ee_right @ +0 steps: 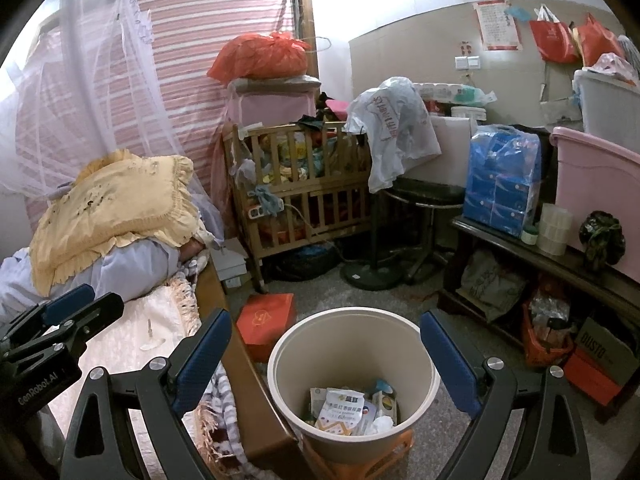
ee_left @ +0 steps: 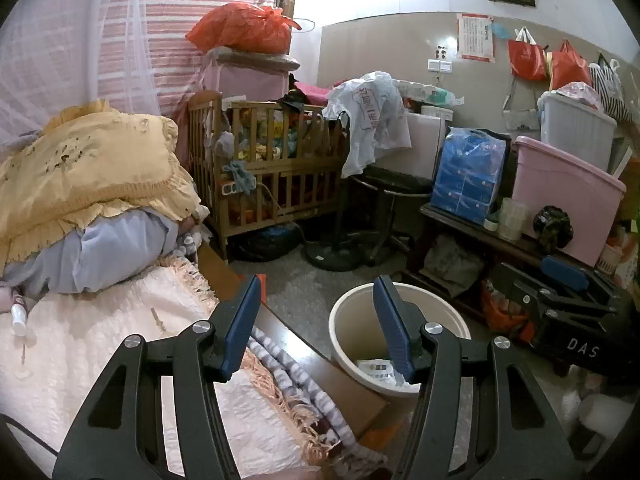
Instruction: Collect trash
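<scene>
Above the cream bin at six o'clock, the right gripper is hovering released, nothing between its jaws; wrappers are lying at the bin's bottom. The left gripper is hanging released over the bed edge, also empty. Judging next: a small white tube at nine o'clock on the bed looks worth approaching low, pinching across its middle.
</scene>
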